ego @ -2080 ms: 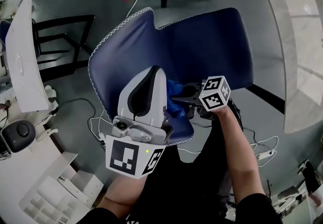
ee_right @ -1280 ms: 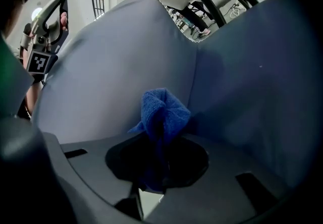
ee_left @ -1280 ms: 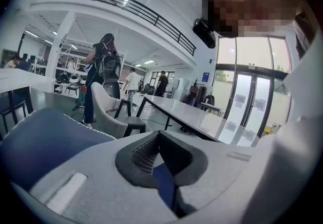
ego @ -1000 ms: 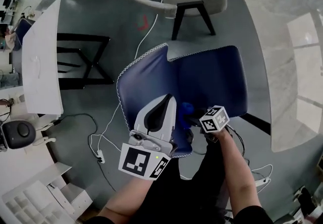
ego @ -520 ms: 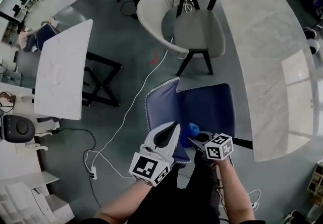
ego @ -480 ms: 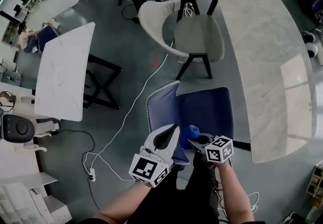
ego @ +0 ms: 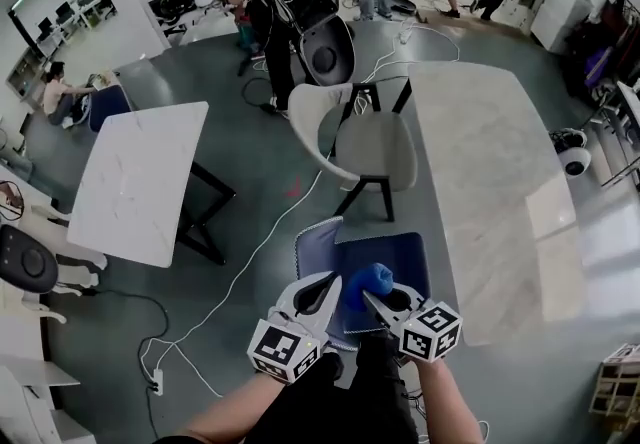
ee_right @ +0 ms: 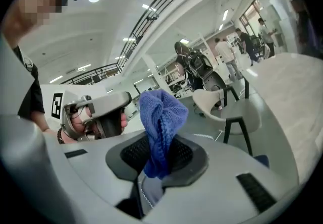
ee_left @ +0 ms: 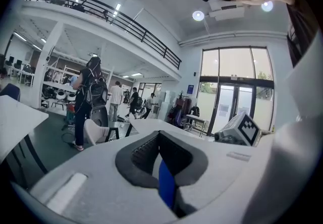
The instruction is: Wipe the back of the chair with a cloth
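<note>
Right tongs (ee_right: 157, 155) are clamped on the blue cloth (ee_right: 161, 117). The cloth is pinched low between the pads, and its bunched free end stands up past them with open room behind it. In that view I see it pressed against no surface.

Left tongs (ee_left: 159, 134) are closed, pads meeting at the tip with nothing gripped there. A narrow blue strip (ee_left: 166, 190) shows through the slot below the pads; I cannot tell what it is.

From the head view, I read the left tongs (ego: 325, 284) and right tongs (ego: 378, 297) side by side, both raised over the near edge of the blue chair (ego: 395, 257). The cloth (ego: 375, 279) sits between the two tips, above that edge. I cannot tell from this view whether it touches the chair.

In the right gripper view, the chair's white-stitched edge (ee_right: 145, 190) shows through the slot below the pads.

A pale chair (ego: 365, 147) stands beyond the blue one, beside a long desk (ego: 480, 162). A white desk (ego: 135, 182) stands well apart on the left.
</note>
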